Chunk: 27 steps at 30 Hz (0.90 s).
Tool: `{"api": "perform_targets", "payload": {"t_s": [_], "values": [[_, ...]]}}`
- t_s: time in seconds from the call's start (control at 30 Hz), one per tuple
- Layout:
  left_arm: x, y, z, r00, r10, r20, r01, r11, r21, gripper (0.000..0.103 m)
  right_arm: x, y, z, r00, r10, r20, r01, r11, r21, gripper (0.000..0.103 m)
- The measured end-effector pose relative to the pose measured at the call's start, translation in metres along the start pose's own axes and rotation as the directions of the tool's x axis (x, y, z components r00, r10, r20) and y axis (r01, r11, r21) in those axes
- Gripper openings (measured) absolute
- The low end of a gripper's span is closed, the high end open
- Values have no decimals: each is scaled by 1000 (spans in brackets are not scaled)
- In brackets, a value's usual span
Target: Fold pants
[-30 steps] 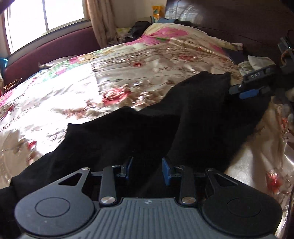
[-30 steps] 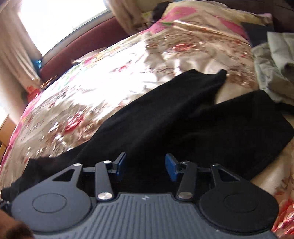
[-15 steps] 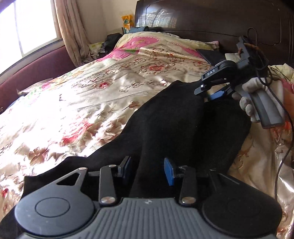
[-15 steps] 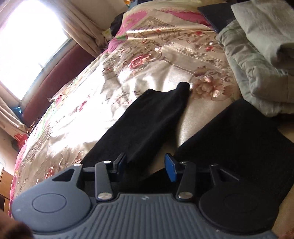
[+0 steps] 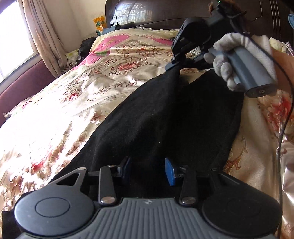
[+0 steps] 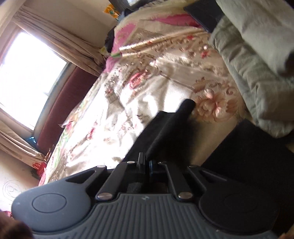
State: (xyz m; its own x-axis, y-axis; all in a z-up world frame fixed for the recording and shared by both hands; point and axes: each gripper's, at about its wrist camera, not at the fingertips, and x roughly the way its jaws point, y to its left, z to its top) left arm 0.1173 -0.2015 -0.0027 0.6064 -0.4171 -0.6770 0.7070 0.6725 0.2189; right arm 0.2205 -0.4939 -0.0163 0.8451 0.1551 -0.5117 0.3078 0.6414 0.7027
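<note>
Black pants [image 5: 156, 114] lie spread on a floral satin bedspread [image 5: 77, 95], their two legs running away toward the headboard. My left gripper [image 5: 147, 170] is open, its blue pads on either side of the pants fabric near me. My right gripper [image 6: 145, 163] is shut on the end of the left pant leg [image 6: 165, 128] and lifts it off the bed. It also shows in the left wrist view [image 5: 174, 62], pinching the leg tip, held by a white-gloved hand [image 5: 235, 55]. The other leg [image 6: 257, 154] lies flat to the right.
A dark wooden headboard [image 5: 165, 11] stands at the far end. Folded pale-green and white bedding [image 6: 257, 64] lies right of the pants. A window with curtains [image 5: 42, 36] and a maroon bench [image 5: 23, 82] are on the left. A cable [image 5: 283, 119] hangs from the right gripper.
My right gripper has moved forward to the end of the left pant leg and shut on it, lifting it. The left gripper has stayed open over the pants, turning toward the headboard.
</note>
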Motion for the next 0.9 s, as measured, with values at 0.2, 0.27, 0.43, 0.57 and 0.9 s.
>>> {"api": "perform_targets", "payload": {"t_s": [0.2, 0.27, 0.43, 0.57, 0.9], "values": [[-23, -9, 19, 997, 3, 79, -4, 1000, 12, 52, -60, 36, 19, 992, 115, 46, -111, 990, -83, 5], [-36, -12, 21, 995, -10, 103, 8, 1000, 17, 52, -82, 44, 17, 986, 152, 65, -144, 983, -113, 5], [-36, -27, 11, 997, -47, 61, 43, 997, 63, 52, -107, 12, -8, 995, 42, 94, -27, 988, -152, 5], [-18, -43, -4, 998, -51, -32, 55, 991, 124, 52, -73, -55, -26, 996, -70, -45, 71, 997, 19, 11], [-16, -47, -2, 999, -42, -13, 44, 993, 109, 57, -61, -59, -12, 1000, -25, -8, 25, 998, 66, 6]]}}
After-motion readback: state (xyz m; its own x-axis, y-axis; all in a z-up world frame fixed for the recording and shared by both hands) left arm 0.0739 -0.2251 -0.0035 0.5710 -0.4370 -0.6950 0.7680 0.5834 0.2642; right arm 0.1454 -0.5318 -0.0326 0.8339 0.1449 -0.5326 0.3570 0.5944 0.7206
